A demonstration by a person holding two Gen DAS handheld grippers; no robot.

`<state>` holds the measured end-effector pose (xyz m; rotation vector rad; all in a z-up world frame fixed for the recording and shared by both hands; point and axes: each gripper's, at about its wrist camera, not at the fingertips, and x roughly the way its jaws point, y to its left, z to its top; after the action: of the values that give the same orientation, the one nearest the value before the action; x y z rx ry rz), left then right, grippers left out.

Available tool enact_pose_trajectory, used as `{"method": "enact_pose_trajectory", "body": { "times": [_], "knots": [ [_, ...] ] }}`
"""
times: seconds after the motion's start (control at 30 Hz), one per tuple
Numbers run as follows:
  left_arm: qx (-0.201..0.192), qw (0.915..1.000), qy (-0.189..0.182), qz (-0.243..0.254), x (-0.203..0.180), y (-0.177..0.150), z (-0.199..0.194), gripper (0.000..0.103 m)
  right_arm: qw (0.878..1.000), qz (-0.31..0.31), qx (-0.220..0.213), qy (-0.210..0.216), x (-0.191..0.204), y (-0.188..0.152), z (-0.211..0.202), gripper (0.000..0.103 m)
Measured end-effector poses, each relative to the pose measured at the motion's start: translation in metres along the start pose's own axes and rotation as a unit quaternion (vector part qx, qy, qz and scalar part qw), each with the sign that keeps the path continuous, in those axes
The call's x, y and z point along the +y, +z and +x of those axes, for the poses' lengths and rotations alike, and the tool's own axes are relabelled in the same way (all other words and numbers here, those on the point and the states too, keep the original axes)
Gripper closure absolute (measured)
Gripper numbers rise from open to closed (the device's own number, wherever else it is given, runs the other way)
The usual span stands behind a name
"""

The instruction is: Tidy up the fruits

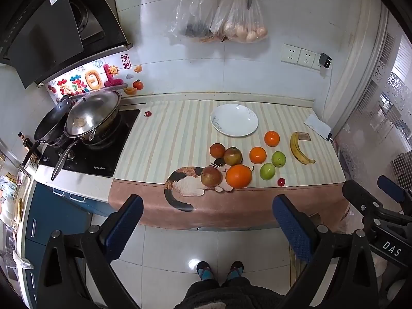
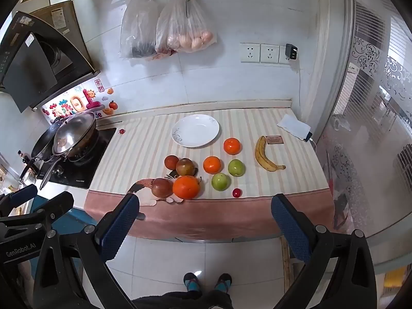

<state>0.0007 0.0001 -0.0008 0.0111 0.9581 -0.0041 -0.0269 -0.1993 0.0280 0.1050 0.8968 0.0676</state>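
Two grippers' fingers (image 1: pixel 134 213) (image 2: pixel 283 213) spread (nothing held) before fruit-strewn counter (image 1: pixel 159 139), stove pans (image 1: pixel 92 118) leftward.

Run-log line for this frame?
left claw open, empty | right claw open, empty | plate empty | fruit loose on counter

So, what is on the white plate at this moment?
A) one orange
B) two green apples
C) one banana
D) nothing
D: the plate shows only its bare white surface, while the banana and the other fruits lie on the cloth around it.
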Motion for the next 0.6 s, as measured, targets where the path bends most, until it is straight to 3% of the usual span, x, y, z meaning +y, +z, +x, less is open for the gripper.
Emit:
{"method": "enact_pose_trajectory", "body": {
  "times": [0.6],
  "knots": [
    [-0.008,1.0000,-0.002,0.000,0.0004,-0.0002,-0.0020,0.000,1.000,-0.004,-0.004,-0.002,0.0054,-0.0018,-0.0050,0.000]
  ]
}}
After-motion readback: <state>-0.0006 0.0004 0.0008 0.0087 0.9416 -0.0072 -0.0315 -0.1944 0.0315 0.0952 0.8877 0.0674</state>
